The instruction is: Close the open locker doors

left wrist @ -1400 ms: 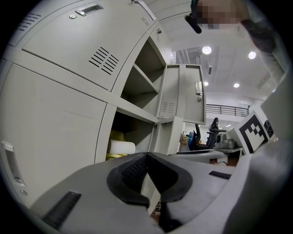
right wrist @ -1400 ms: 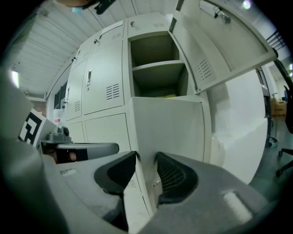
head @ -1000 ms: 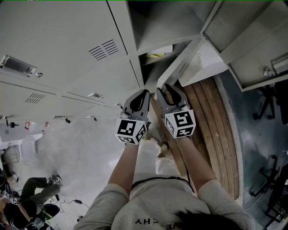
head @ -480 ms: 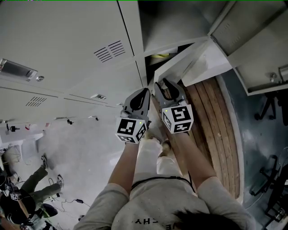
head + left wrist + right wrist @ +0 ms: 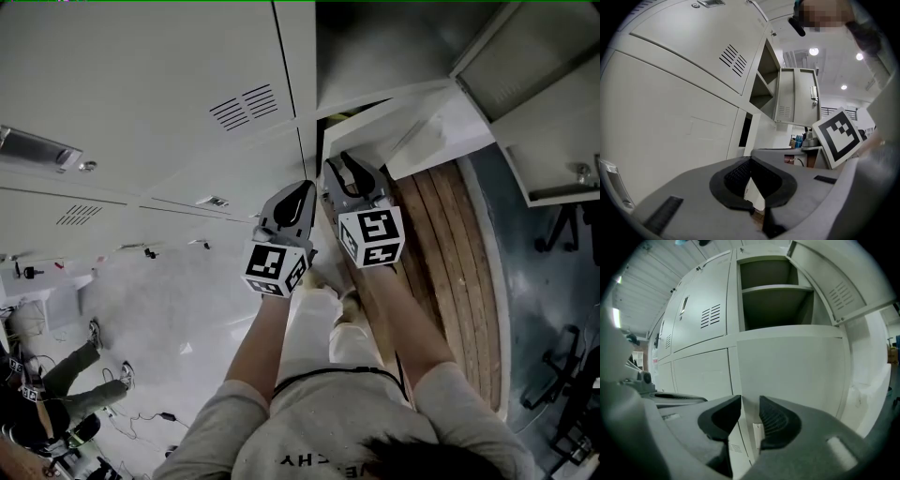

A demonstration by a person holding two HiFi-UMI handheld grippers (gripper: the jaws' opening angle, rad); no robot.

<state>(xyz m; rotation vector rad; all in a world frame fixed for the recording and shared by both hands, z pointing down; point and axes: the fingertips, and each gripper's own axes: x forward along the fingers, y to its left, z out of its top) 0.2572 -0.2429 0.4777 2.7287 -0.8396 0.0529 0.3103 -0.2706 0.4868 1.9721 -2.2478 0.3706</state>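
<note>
Head view, with both gripper views. We see the right gripper (image 5: 344,172) at the free edge of the lower locker door (image 5: 433,137). The door stands ajar at a shallow angle to the locker frame (image 5: 307,141), and in the right gripper view its front almost faces the camera. The jaws are partly apart and closing. The door's edge lines up with the gap between them, but no pad can be seen pressing on it, and we cannot tell whether the edge lies between the pads or just ahead of them.

The left gripper (image 5: 302,188) hangs just beside the right one. Its jaws are drawn together at the tips, it holds nothing, and it touches no door.

The upper locker door (image 5: 525,70) is swung wide open above and to the right, baring its shelf.

In our judgement the step in hand is to bring the lower door home:
- **Contact point:** we would keep it near the free edge, far from the hinge.
- **Push:** we would press squarely toward the frame until the latch seats.
- **Jaws:** we would keep them clear of the closing gap.

The upper door waits, to be swung through a much longer arc.
</note>
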